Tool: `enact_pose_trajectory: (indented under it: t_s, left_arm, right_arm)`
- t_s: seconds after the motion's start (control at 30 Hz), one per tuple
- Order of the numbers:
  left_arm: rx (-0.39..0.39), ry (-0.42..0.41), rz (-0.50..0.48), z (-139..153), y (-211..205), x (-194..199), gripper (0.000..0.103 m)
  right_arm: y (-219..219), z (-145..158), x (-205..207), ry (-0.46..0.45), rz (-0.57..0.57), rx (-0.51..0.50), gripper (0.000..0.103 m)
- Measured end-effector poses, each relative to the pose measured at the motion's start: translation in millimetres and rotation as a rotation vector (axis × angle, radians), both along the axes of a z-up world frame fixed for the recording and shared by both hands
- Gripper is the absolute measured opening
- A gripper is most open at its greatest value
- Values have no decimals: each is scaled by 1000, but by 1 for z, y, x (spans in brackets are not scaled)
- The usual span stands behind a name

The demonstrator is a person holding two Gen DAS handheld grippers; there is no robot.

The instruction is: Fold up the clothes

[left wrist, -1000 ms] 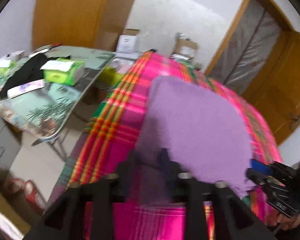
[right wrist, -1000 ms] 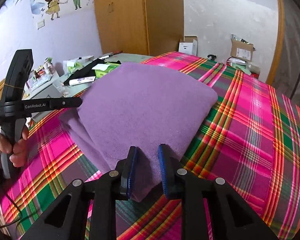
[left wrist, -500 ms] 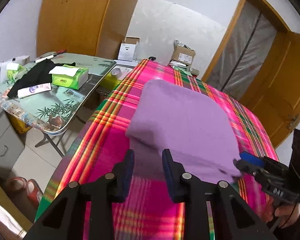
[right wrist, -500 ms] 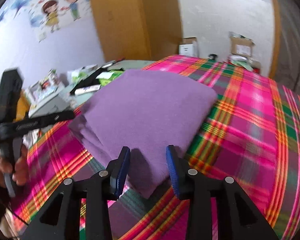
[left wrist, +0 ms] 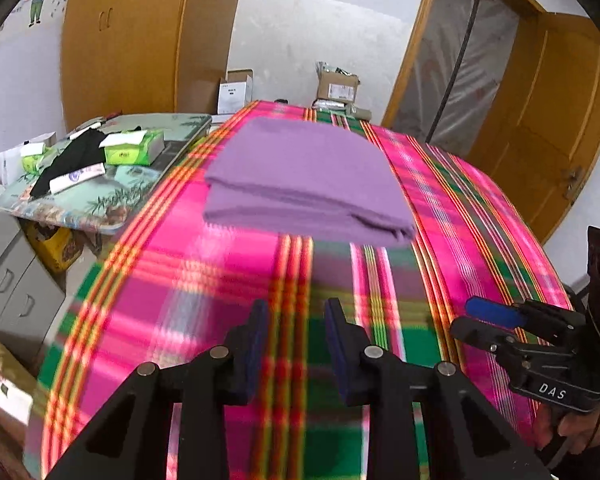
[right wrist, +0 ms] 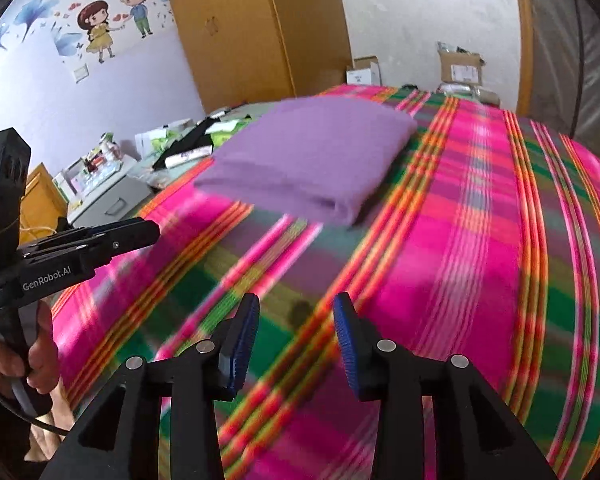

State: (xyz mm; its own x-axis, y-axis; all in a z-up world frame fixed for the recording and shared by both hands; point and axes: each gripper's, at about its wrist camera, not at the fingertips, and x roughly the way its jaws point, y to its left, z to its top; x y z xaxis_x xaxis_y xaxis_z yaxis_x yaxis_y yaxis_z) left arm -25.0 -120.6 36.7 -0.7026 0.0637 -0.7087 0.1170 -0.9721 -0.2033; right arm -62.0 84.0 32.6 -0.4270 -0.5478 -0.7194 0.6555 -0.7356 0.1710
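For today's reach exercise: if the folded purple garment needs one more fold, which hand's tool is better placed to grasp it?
Probably right, narrowly. The right tool faces the purple garment's near corner; the left tool faces its long edge. Both are open, empty, off it.

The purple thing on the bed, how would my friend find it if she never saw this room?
Look for the big bed with the pink plaid cover. Toward its far end, near the side table, lies the folded purple cloth. It is the only plain, single-colour thing on the bed, a neat flat stack with layered edges.
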Motion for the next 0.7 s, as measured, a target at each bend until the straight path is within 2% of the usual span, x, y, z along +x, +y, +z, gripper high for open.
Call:
enact_pose_trajectory:
  t_s: [0.13, 0.37, 0.57, 0.7]
  left_arm:
    - [-40, -21, -2, -8, 10, 9, 29]
    - [-79, -27, 34, -13, 13, 11, 29]
    - [-69, -62, 38, -25, 16, 7, 29]
    - [-71, -70, 37, -28, 18, 6, 29]
  right_arm:
    - [12, -5, 15, 16, -38, 23, 40]
    - [23, -15, 17, 11, -91, 52, 40]
    - [25, -19, 15, -10, -106, 65, 40]
    - [21, -19, 16, -5, -98, 78, 45]
